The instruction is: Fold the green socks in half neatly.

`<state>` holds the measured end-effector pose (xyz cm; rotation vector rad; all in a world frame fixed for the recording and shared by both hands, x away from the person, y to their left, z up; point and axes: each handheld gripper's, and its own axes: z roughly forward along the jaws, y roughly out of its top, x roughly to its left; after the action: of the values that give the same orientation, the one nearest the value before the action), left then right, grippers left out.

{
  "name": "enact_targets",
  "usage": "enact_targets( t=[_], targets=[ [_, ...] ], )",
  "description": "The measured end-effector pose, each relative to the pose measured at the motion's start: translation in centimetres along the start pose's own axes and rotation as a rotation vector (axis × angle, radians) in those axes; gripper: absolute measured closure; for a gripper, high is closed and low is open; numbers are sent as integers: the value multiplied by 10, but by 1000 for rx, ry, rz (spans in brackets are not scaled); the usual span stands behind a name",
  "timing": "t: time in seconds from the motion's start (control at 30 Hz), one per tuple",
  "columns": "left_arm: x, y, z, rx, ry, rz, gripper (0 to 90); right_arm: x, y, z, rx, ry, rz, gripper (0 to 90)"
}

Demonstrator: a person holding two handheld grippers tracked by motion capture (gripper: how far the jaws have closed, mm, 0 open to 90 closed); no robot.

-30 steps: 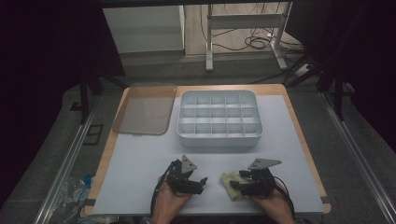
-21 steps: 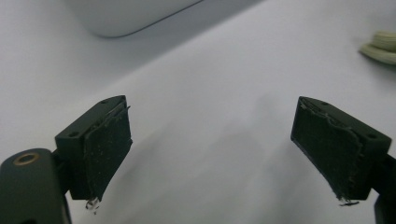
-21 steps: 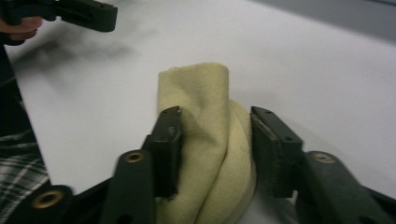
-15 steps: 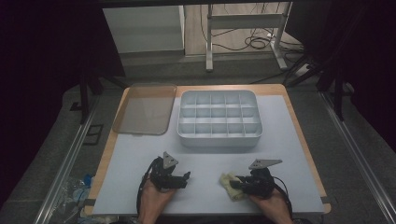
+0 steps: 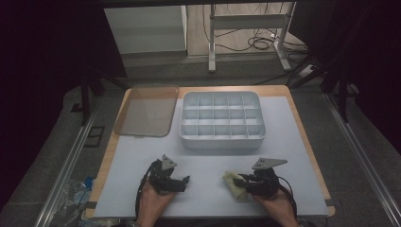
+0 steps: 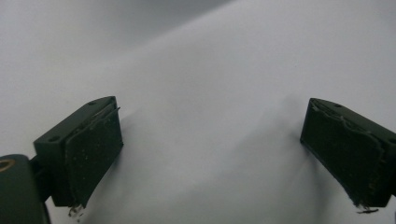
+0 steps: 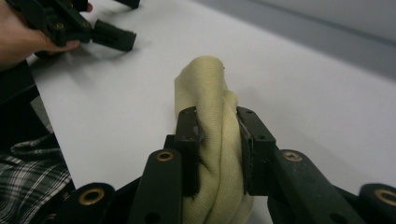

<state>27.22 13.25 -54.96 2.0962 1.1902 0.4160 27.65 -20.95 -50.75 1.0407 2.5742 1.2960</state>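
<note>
Pale-yellow knitted cloth (image 7: 210, 140), bunched into a soft roll, sits clamped between the two black jaws of the right tongs (image 5: 241, 179), which have just been closing on it; in the right gripper view the fabric bulges above and below the pads (image 7: 189, 135), a sign that the squeeze is firm enough to carry it. The cloth lies at the near edge of the white worktop (image 5: 208, 163), right of centre, with its lower folds seemingly resting on the surface. The left tongs (image 5: 182, 182) rest low over bare worktop, well apart from the cloth, jaws spread wide with nothing between them and just opened a little further; they appear to stand clear so that the right hand (image 5: 274, 205) alone bears the load. Beyond both, the grey compartment tray (image 5: 222, 142) stands uncovered, its cells apparently vacant, while its translucent lid (image 5: 146, 111) lies flat just beside it on the left. The open tray is probably the cloth's destination.
</note>
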Motion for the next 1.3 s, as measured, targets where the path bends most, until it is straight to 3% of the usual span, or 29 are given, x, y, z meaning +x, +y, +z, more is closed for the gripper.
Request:
enact_targets(
  t=[0.23, 0.6, 1.3],
  targets=[
    [0, 0, 0, 4, 2, 7, 47, -2, 10, -12, -43, -44, -39, 720],
    [0, -1, 0, 1, 3, 7, 47, -14, 21, -22, -84, -105, -51, 720],
    [-1, -1, 0, -9, 4, -3, 47, -26, 40, -37, -123, -147, -65, 716]
  ],
)
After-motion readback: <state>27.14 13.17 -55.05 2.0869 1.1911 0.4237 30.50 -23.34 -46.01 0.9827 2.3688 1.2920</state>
